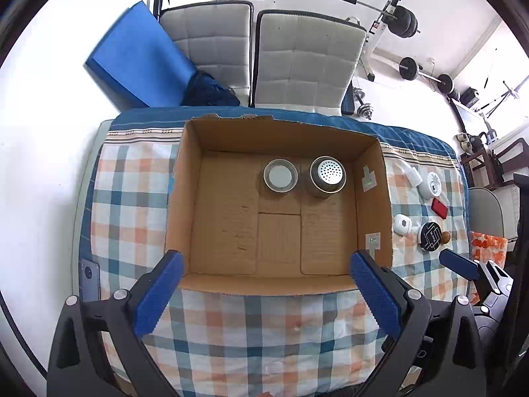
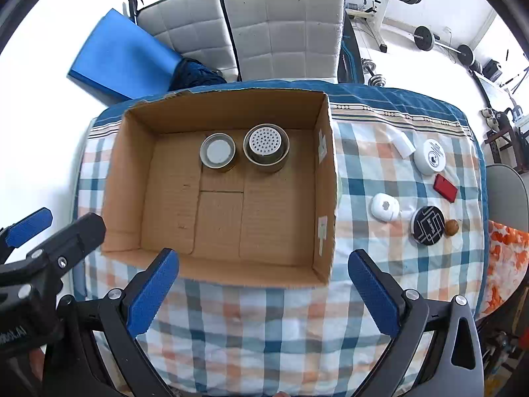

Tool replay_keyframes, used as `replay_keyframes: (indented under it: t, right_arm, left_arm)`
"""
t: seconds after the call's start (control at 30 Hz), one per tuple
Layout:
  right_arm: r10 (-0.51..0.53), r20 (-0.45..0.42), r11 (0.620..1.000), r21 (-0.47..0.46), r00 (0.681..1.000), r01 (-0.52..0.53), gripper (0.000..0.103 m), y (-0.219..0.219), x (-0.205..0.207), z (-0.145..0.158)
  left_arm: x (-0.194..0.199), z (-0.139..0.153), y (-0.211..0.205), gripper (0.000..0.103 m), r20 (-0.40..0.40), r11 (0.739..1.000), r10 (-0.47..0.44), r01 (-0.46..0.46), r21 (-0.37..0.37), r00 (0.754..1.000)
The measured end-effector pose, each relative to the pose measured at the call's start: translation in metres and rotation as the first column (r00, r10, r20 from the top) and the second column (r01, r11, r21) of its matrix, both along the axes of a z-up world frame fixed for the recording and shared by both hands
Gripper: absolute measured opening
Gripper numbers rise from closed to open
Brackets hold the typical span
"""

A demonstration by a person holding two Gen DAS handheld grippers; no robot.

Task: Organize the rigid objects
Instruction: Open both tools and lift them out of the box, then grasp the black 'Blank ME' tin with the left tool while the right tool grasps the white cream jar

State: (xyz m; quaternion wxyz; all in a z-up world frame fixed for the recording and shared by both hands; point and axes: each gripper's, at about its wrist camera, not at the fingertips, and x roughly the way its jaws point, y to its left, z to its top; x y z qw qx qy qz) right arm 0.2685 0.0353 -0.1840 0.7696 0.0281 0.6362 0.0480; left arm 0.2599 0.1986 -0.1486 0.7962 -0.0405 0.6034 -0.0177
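An open cardboard box (image 1: 373,192) (image 2: 325,178) stands on the checked tablecloth. Inside at the back sit a round tin with a white lid (image 1: 280,176) (image 2: 217,151) and a metal shaker with a perforated top (image 1: 327,172) (image 2: 266,144). To the right of the box lie a white tube (image 2: 404,144), a white round disc (image 2: 430,157), a red block (image 2: 445,188), a white round case (image 2: 384,207), a black round disc (image 2: 427,225) and a brown ball (image 2: 451,227). My left gripper (image 1: 266,264) is open and empty above the box's near edge. My right gripper (image 2: 263,261) is open and empty above the box's near right corner.
Two grey padded chairs (image 1: 297,63) stand behind the table, with a blue mat (image 1: 132,56) leaning at the left. Weights and barbells (image 1: 406,20) line the back wall. An orange patterned cloth (image 2: 506,258) lies at the right. A phone (image 1: 89,278) lies at the table's left edge.
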Motion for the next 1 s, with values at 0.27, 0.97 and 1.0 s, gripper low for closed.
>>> replay_keyframes:
  t: [0.27,0.97,1.0]
  right_arm:
    - [0.012,0.033,0.999,0.035,0.999,-0.013,0.103,-0.013,-0.02,0.019]
    - [-0.281,-0.052,0.959,-0.046,0.958,0.279,0.103,-0.278,-0.002,-0.038]
    - [-0.299,-0.063,0.954,-0.047,0.952,0.296,0.103,-0.296,0.0,-0.048]
  left_arm:
    - [-0.021,0.019,-0.017,0.103,0.024,1.0,0.0,0.0,0.013,1.0]
    - [0.022,-0.052,-0.242,0.103,-0.082,0.987,-0.159,0.155,-0.047,0.984]
    - [0.026,-0.063,-0.255,0.103,-0.103,0.984,-0.171,0.166,-0.056,0.98]
